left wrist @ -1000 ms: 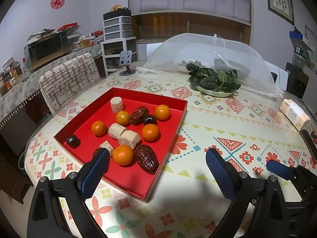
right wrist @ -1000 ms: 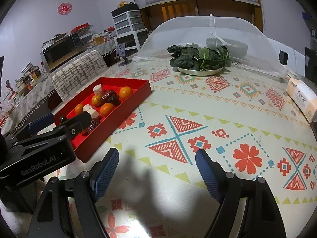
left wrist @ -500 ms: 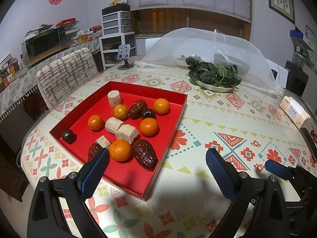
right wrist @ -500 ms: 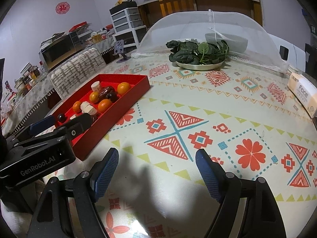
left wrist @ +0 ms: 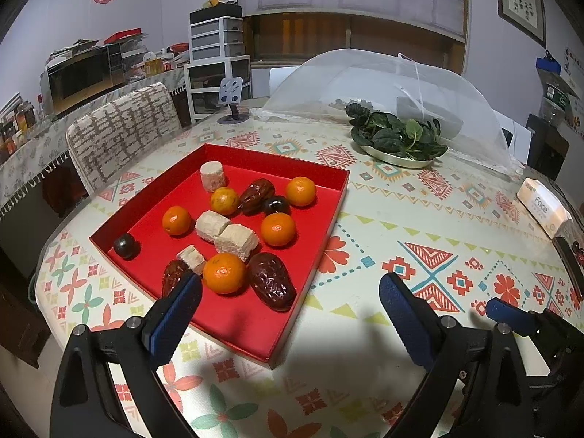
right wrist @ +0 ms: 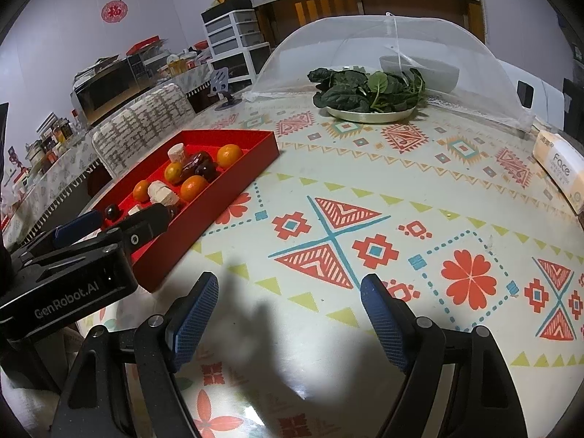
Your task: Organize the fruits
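The shallow red cardboard tray (left wrist: pixel 330 197) sits on the patterned tablecloth (left wrist: pixel 419 226), and everything I place here is relative to that tray. Inside it lie five small orange mandarins; the nearest mandarin (left wrist: pixel 223 273) rests by the near edge, between two wrinkled dark brown dates, the larger date (left wrist: pixel 272 286) to its right. Pale beige cake blocks (left wrist: pixel 236 241) cluster in the tray's middle, a round beige cake piece (left wrist: pixel 212 176) stands toward the far corner, and a small dark round fruit (left wrist: pixel 125 245) sits alone near the left corner. Another dark fruit lies among the far mandarins beside a third date.

My left gripper (left wrist: pixel 288 314) hangs over the tray's near corner, its blue-padded fingers spread wide with nothing between them; the left pad overlaps the tray's near edge in view. My right gripper (right wrist: pixel 288 314) hovers over bare tablecloth to the right of the tray, fingers likewise wide apart and empty.

Beyond the tray's far right corner, a metal plate of dark green leafy vegetables (left wrist: pixel 396 138) rests in front of a white mesh food cover (left wrist: pixel 365 84). Far to the right of the tray lies a pale tissue pack (left wrist: pixel 542 210). Behind the tray's left side stands a patterned fabric chair (left wrist: pixel 120 131).
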`<act>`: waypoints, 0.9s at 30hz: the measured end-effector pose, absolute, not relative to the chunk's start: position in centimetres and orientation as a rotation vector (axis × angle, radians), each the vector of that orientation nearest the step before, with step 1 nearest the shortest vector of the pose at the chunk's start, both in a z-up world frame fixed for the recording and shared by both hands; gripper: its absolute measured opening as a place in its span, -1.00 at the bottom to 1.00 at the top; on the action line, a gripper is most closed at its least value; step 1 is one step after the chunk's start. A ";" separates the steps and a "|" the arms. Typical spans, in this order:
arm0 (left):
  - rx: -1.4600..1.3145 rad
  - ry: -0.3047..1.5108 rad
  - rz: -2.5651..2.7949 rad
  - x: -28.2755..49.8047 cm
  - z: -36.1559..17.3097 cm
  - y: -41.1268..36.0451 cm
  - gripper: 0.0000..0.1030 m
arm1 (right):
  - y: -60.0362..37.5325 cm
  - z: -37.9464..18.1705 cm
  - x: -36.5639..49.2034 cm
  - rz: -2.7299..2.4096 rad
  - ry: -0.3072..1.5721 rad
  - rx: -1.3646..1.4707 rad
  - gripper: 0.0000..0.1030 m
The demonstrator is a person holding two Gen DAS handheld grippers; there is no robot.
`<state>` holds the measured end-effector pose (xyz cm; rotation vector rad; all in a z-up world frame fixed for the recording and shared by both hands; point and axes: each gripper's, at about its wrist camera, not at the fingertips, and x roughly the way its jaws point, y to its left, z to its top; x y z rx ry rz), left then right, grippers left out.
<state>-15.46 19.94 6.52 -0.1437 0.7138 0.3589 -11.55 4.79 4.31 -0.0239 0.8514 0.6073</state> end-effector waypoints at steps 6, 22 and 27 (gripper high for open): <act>-0.149 0.555 0.468 -17.8 8.4 20.8 0.89 | 5.2 4.6 -12.0 0.613 0.840 -0.036 0.65; -0.441 0.501 0.389 -20.5 8.7 27.4 1.00 | 8.2 5.6 -14.1 0.676 0.787 -0.131 0.67; -0.389 0.495 0.413 -20.3 9.4 26.8 1.00 | 8.3 5.6 -14.1 0.678 0.789 -0.127 0.67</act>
